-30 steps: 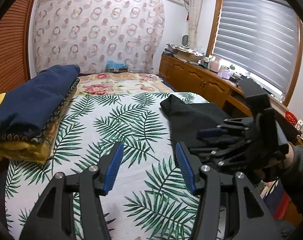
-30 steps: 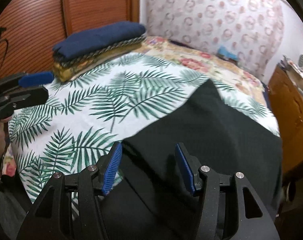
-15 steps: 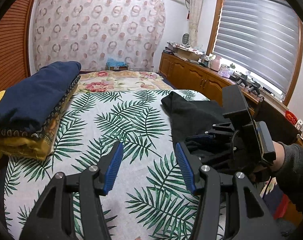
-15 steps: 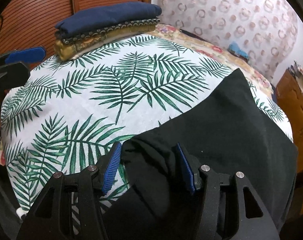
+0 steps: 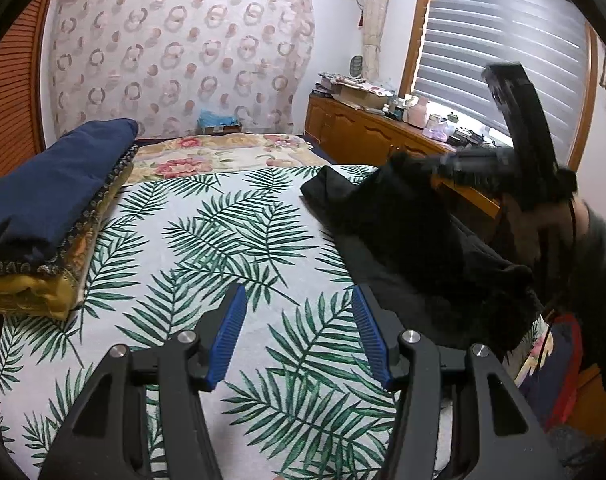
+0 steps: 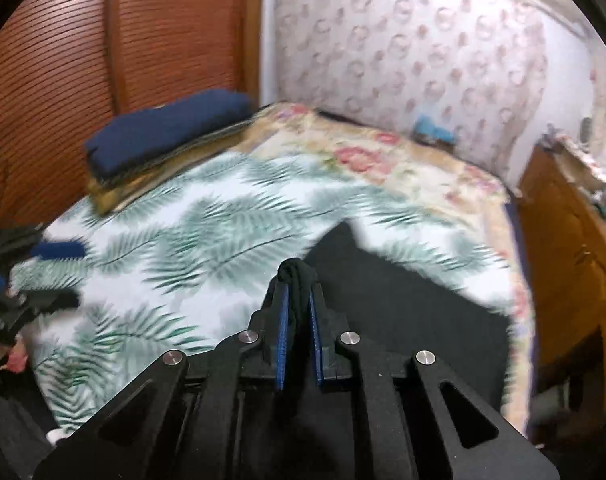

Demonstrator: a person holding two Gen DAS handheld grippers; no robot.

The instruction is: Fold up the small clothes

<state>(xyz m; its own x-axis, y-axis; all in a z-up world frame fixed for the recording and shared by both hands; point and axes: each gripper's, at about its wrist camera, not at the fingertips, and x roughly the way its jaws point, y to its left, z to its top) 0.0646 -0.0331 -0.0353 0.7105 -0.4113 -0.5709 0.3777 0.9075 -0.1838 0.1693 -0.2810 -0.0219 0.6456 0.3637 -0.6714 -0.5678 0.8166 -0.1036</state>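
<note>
A black garment point(image 5: 403, 232) lies on the right side of the palm-leaf bed sheet point(image 5: 223, 240). In the right wrist view my right gripper point(image 6: 299, 292) is closing, and its blue pads pinch a bunched fold of the black garment point(image 6: 403, 320), which is lifted off the bed. The left wrist view shows the right gripper point(image 5: 407, 160), blurred, holding that edge up at the right. Over the sheet's near end my left gripper point(image 5: 299, 296) stands open with nothing between its fingers, apart from the garment.
A stack of folded bedding with a navy top point(image 5: 55, 184) sits at the bed's left edge. Wooden cabinets point(image 5: 363, 136) with clutter run along the right under the window. A person's sleeve point(image 5: 599, 264) is at the far right.
The right gripper has closed on a fold of the black garment and risen, pulling the cloth up. The left gripper has stayed open and nearly still.
</note>
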